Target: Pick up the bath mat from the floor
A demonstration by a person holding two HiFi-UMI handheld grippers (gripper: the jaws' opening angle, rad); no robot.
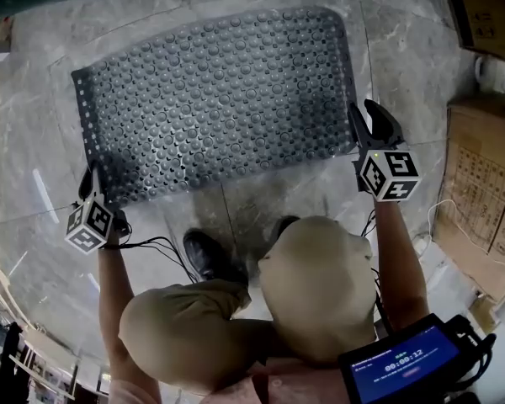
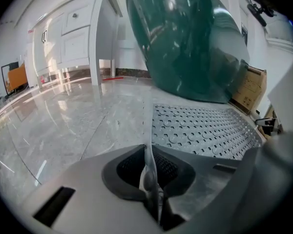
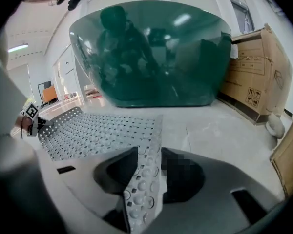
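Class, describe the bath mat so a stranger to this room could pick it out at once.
Find the big green tub on the marble floor. Right before it lies the mat. Unlike the brown boxes alongside, it is a grey sheet studded with round bumps and holes.

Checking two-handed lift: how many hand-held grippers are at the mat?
2. Left hand-held gripper clamps the bath mat's near-left corner; right hand-held gripper, jaws apart, straddles the near-right corner.

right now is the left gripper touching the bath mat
Touching. In the left gripper view the left gripper has its jaws pinched shut on the bath mat edge.
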